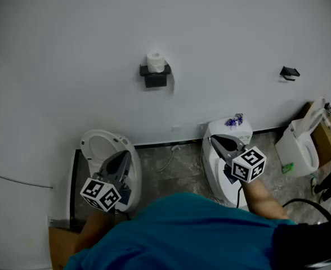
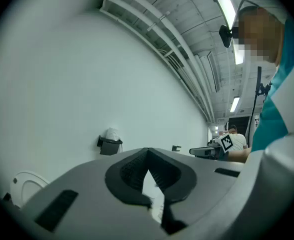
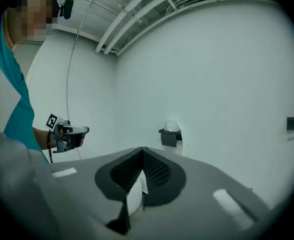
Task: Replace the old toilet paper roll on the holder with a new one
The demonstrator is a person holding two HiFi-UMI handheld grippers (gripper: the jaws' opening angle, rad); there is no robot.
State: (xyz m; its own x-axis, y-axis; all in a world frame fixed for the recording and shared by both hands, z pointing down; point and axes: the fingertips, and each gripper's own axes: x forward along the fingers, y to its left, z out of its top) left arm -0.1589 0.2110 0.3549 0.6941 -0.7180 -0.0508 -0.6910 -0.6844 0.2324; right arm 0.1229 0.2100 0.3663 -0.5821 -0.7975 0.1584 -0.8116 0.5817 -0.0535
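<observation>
Now | my left gripper [image 1: 122,157]: fingers clenched, empty | my right gripper [image 1: 214,140]: same | one white toilet paper roll [image 1: 155,61] on one black wall holder [image 1: 155,79]

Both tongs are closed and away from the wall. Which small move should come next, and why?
Probably lift the right tongs toward the white toilet paper roll on the black wall holder, opening them on the way. Both they and the left tongs are shut, empty and held low, far from the roll.
</observation>
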